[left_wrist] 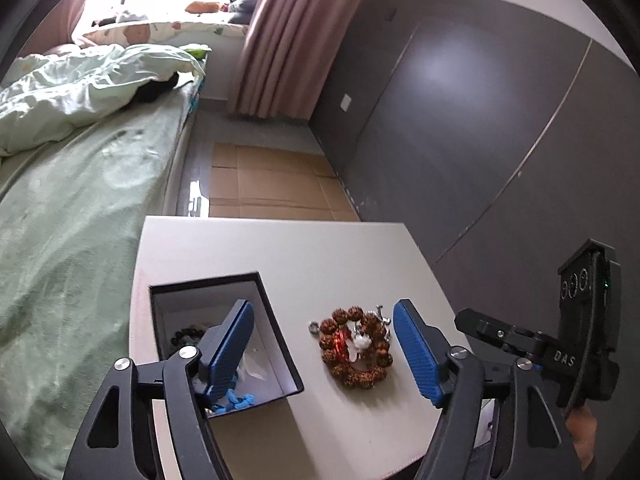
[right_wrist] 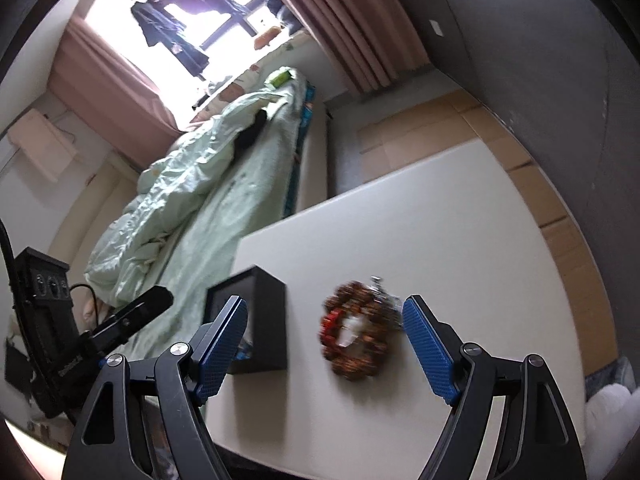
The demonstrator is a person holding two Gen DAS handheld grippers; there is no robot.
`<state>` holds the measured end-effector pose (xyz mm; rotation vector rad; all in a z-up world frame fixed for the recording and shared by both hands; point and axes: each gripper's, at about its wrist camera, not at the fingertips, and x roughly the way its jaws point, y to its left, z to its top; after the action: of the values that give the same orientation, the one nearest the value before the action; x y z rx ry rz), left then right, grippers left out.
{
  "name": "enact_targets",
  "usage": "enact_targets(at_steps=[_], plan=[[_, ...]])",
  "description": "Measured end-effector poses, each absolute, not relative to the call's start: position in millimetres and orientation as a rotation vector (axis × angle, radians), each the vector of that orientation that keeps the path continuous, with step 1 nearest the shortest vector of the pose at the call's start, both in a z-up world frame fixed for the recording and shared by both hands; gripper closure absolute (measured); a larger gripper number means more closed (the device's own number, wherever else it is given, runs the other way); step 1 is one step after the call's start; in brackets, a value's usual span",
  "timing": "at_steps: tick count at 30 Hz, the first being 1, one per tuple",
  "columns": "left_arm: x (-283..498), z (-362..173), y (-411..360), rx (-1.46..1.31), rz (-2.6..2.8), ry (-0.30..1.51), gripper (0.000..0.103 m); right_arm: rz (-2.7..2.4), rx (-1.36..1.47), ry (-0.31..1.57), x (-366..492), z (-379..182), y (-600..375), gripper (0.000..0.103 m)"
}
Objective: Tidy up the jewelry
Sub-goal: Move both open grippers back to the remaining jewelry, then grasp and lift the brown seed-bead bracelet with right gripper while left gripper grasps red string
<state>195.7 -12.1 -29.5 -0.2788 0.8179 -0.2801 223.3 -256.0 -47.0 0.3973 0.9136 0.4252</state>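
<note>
A brown bead bracelet (left_wrist: pixel 356 350) lies on the white table (left_wrist: pixel 280 256) with a red string, a white piece and small silver jewelry (left_wrist: pixel 380 314) on and beside it. A silver ring (left_wrist: pixel 314 326) lies just left of it. An open black box (left_wrist: pixel 224 340) stands to the left and holds dark beads and something blue. My left gripper (left_wrist: pixel 324 344) is open and empty, above the table, with the bracelet between its fingers. My right gripper (right_wrist: pixel 324 344) is open and empty, and the bracelet (right_wrist: pixel 354 344) appears blurred between its fingers, the box (right_wrist: pixel 256 320) to its left.
A bed with green bedding (left_wrist: pixel 80 200) runs along the table's left side. A dark grey wall (left_wrist: pixel 480 140) stands to the right. Cardboard sheets (left_wrist: pixel 268 184) cover the floor beyond the table's far edge. Each view shows the other gripper's body at its side.
</note>
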Motion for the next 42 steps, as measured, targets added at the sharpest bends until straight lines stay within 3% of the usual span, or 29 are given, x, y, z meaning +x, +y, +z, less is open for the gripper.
enact_targets(at_steps=[5,14,25,27,29,42], plan=[[199,-37,-30,-0.232,-0.291,0.860,0.037,0.425,0.446,0.998,230,-70,-273,0.039],[208,-52,-50,-0.174,-0.282,0.909,0.037,0.437,0.449,1.104,239,-101,-264,0.056],[218,-58,-44,-0.182,-0.278,0.917,0.037,0.433,0.424,1.209,262,-134,-233,0.058],[218,-59,-45,-0.181,-0.275,0.917,0.037,0.425,0.420,1.232,265,-140,-230,0.065],[219,-59,-46,-0.184,-0.278,0.916,0.037,0.409,0.409,1.252,267,-145,-228,0.080],[220,-63,-61,-0.143,-0.291,0.918,0.037,0.539,0.461,1.027,245,-88,-242,0.082]])
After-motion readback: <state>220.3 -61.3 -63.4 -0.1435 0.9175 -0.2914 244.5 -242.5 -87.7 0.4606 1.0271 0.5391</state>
